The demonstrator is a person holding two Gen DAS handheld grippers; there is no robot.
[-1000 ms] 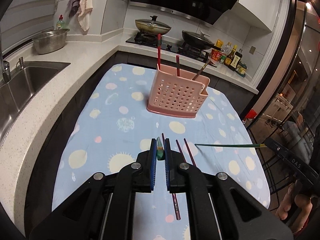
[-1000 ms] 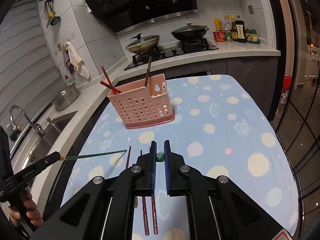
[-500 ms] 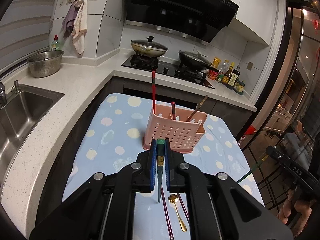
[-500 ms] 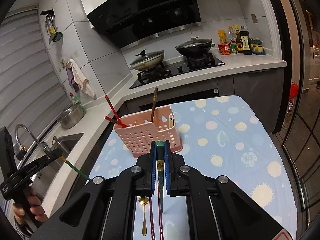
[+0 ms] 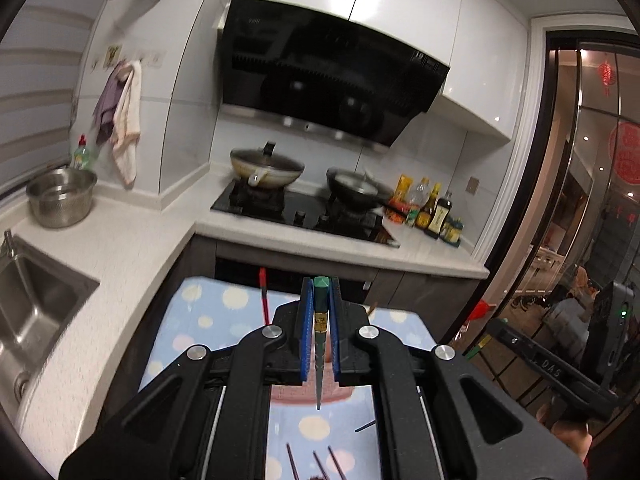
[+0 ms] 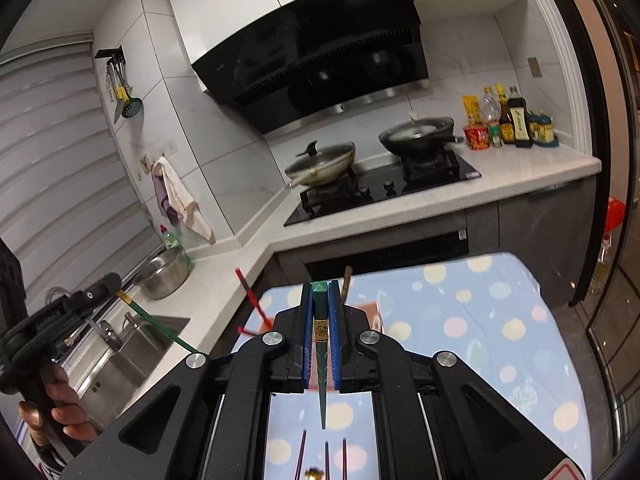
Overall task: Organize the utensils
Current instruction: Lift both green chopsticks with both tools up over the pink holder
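Each gripper clamps one green chopstick. The left gripper (image 5: 319,332) holds its green chopstick (image 5: 319,354) with the long axis running 12 to 6 o'clock, thin tip down. The right gripper (image 6: 320,336) pinches the other green chopstick (image 6: 321,364) the same way. The pink utensil basket (image 5: 312,394) sits just beyond both sets of jaws, mostly hidden behind them, so neither hand looks clearly nearer. Dark chopsticks (image 6: 326,456) lie on the dotted tablecloth (image 6: 500,320) at 6 o'clock; open cloth lies toward 3 o'clock.

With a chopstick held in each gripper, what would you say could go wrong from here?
Each gripper, left and right, pinches its green chopstick near the thick end, so the long tips may swing or slip. The pink perforated basket is mostly hidden, so aiming could miss it or hit the red chopsticks.
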